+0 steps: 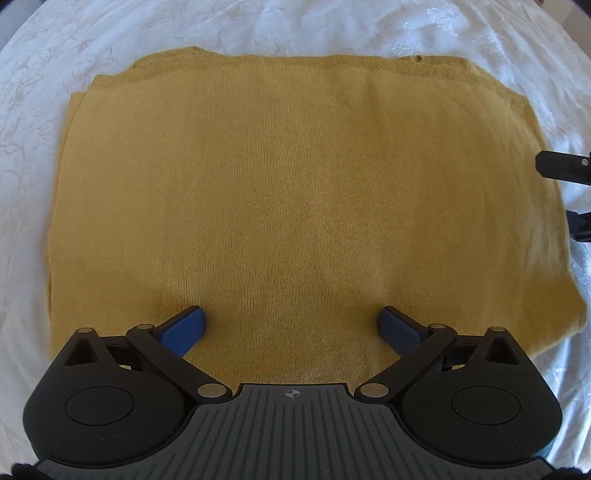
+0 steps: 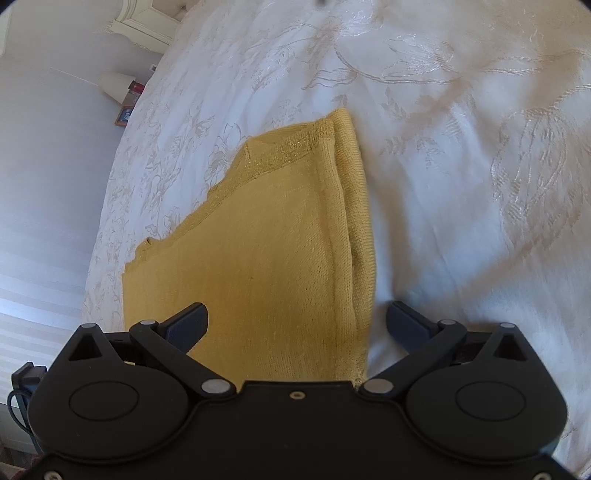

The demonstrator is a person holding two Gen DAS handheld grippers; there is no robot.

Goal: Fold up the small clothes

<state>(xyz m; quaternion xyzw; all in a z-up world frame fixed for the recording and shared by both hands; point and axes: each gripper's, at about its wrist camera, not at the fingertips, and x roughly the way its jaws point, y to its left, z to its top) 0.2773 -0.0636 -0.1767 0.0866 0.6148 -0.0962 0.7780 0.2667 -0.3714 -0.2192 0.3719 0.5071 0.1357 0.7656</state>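
A mustard-yellow knitted garment (image 1: 295, 184) lies flat on the white bedspread (image 1: 332, 29), folded into a rough rectangle. My left gripper (image 1: 291, 325) hovers over its near edge, open, with the blue pads (image 1: 184, 328) spread wide and nothing between them. In the right wrist view the same garment (image 2: 266, 251) shows layered folded edges along its right side. My right gripper (image 2: 295, 321) is open above that near right edge, one finger over the knit and the other over the bedspread (image 2: 461, 184). A black part of the right gripper (image 1: 565, 170) shows at the right edge of the left view.
The bed carries a white embroidered floral cover. Left of the bed in the right wrist view stand a pale wall, a small lamp (image 2: 116, 85) and small items on a bedside surface (image 2: 127, 110), with a cream furniture piece (image 2: 147, 26) further back.
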